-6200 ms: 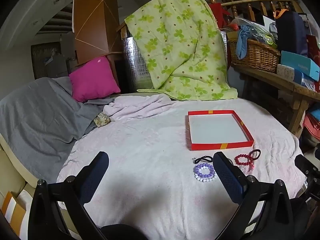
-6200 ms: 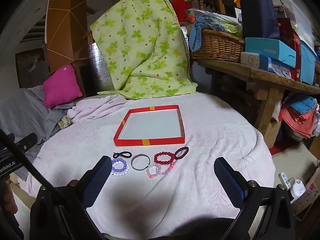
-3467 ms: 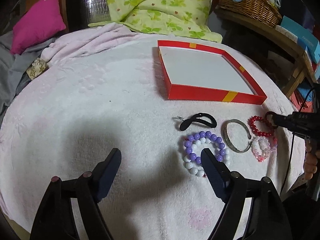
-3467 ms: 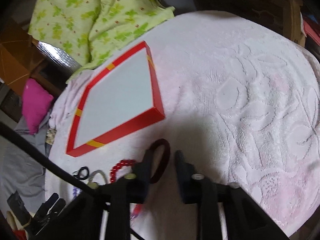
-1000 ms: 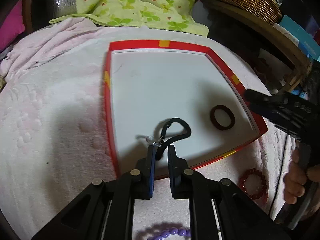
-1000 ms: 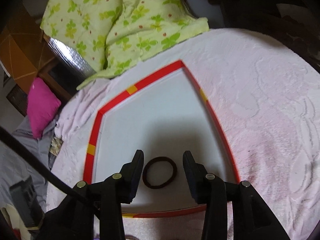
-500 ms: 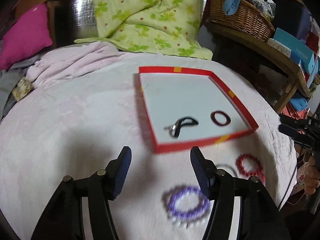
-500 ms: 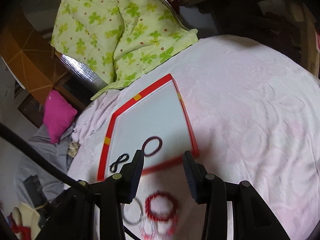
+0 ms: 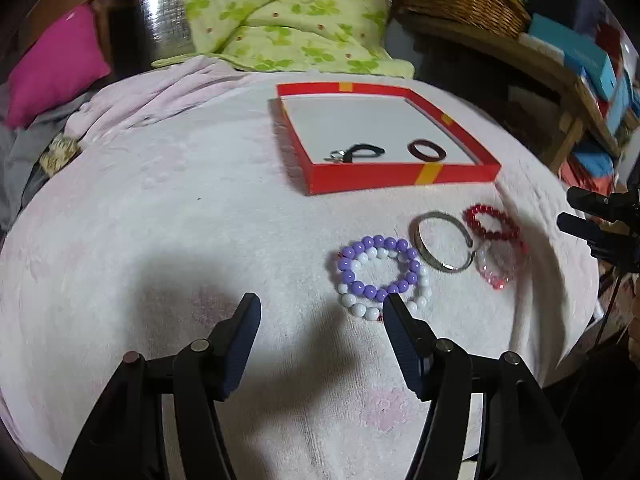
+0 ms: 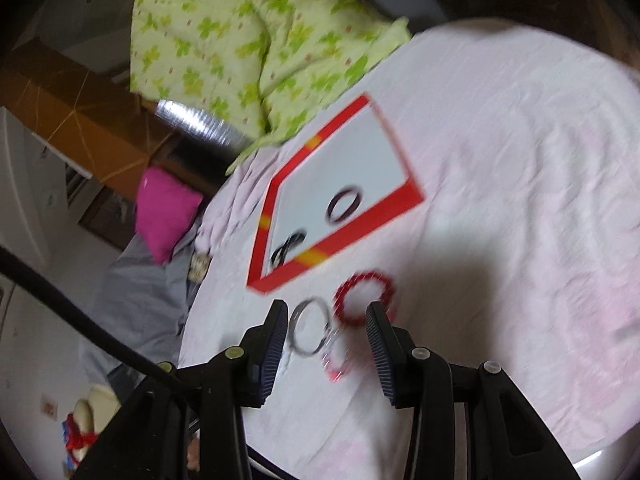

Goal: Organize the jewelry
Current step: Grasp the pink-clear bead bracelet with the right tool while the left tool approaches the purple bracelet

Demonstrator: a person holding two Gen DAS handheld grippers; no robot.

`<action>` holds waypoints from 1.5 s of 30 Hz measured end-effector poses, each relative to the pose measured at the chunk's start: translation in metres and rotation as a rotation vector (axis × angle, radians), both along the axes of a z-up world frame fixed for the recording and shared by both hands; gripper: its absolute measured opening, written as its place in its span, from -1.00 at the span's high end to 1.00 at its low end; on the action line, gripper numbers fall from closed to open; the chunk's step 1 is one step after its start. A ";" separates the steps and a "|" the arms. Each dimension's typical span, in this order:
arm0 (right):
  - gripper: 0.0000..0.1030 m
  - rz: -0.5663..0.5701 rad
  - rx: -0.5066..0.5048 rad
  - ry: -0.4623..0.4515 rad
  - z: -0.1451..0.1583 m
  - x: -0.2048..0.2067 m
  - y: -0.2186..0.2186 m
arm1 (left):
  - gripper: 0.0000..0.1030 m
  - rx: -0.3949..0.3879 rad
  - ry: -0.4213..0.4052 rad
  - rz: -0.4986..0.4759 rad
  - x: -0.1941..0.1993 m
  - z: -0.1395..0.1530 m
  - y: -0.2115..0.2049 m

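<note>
On a pale pink cloth (image 9: pixel 160 220), a red tray (image 9: pixel 400 172) is seen holding a black hair tie (image 9: pixel 360 152) and a dark ring (image 9: pixel 427 150). Nearer, purple-and-white beads (image 9: pixel 378 274), a silver bangle (image 9: pixel 442 246) and red beads (image 9: pixel 492 224) are laid out. The left gripper (image 9: pixel 320 312) is held apart, empty, its jaws just opened.

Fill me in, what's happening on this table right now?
A person with a handheld gripper in each hand is sorting jewelry into a red tray. A black hair tie and a dark red ring already lie inside it. The left gripper is open and empty, near the purple and white bead bracelet. The right gripper is open over the silver bangle and red bead bracelet. A pink bead bracelet also waits on the cloth.
</note>
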State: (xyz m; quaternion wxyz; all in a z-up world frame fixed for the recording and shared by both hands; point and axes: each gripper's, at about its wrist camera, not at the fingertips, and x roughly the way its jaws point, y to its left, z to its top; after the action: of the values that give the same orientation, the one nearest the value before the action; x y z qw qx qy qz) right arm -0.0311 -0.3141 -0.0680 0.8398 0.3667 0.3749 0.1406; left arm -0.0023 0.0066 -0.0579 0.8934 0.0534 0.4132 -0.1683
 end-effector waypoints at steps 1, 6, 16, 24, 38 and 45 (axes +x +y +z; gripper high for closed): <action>0.15 0.030 0.004 0.011 -0.003 0.002 0.007 | -0.25 0.006 0.001 -0.005 0.001 -0.001 -0.001; 0.15 0.088 -0.049 0.065 -0.020 0.012 0.025 | -0.25 0.005 0.028 -0.034 0.007 -0.005 -0.005; 0.43 0.090 -0.201 0.159 -0.039 0.039 0.050 | -0.35 -0.002 0.044 -0.120 0.003 -0.006 -0.017; 0.83 0.095 -0.361 0.098 -0.030 0.035 0.066 | -0.37 -0.014 0.071 -0.139 0.017 -0.009 -0.029; 0.83 0.078 0.018 0.025 -0.023 0.030 0.035 | 0.71 -0.015 0.035 -0.125 0.037 -0.011 -0.035; 0.83 0.080 0.045 0.004 -0.021 0.035 0.043 | 0.85 -0.045 0.026 -0.080 0.042 -0.008 -0.020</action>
State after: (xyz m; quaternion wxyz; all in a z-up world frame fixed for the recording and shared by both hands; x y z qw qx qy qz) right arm 0.0036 -0.2711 -0.0886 0.8244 0.3703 0.3876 0.1818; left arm 0.0393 -0.0133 -0.0663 0.8814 0.0477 0.4185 -0.2140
